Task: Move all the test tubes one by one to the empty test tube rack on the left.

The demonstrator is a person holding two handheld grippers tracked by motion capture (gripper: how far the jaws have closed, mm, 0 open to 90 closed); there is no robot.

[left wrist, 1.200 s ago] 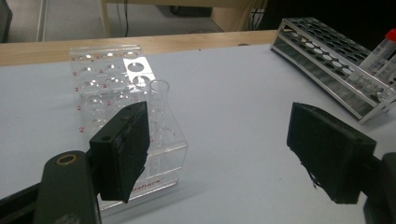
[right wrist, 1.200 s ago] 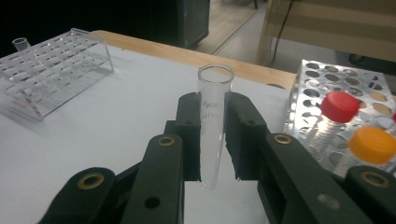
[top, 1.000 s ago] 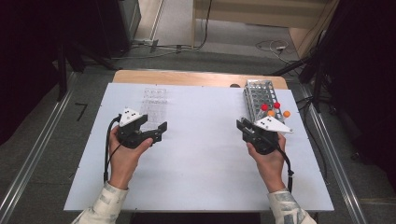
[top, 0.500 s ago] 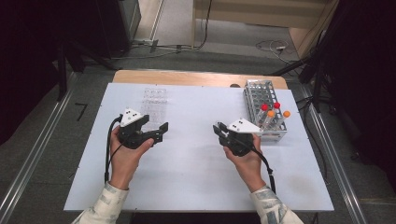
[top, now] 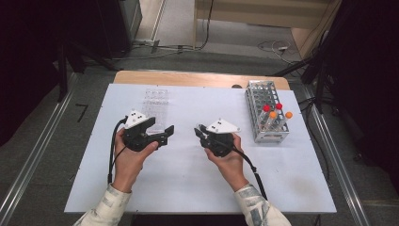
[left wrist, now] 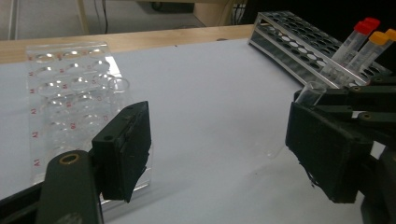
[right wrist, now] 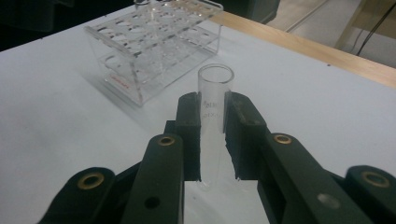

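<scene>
Gripping a clear glass tube (right wrist: 214, 122) between the two black fingers (right wrist: 190, 135) of the right gripper (top: 205, 135), seen closest in the right gripper view: tube upright between the pads, clamped on both sides along its lower and middle length, open rim standing free above the fingertips, faint printed lettering on the wall just under the rim. Held above the white surface (right wrist: 65, 140), bottom end dipping below the pads.

Standing apart, with nothing between them, the fingers (left wrist: 123, 151) of the left gripper (top: 162, 135); in the left gripper view only bare surface in the gap, and the tube's open mouth (left wrist: 310, 92) poking out over the right-hand finger, carried by the other gripper farther off.

Facing each other in the high view, both grippers near mid-surface, left gripper's spread fingers pointing toward the right gripper, a clear stretch of surface between the two.

Farther back, behind the left gripper, a clear plastic rack (top: 155, 104) with rows of round wells, one empty glass tube (left wrist: 117, 87) already standing in it. Farther right, a metal wire rack (top: 266, 110) carrying capped tubes, two red caps (top: 273, 107) and two orange caps (top: 281, 114). Beyond everything, a wooden edge (top: 188, 78) along the far side.
</scene>
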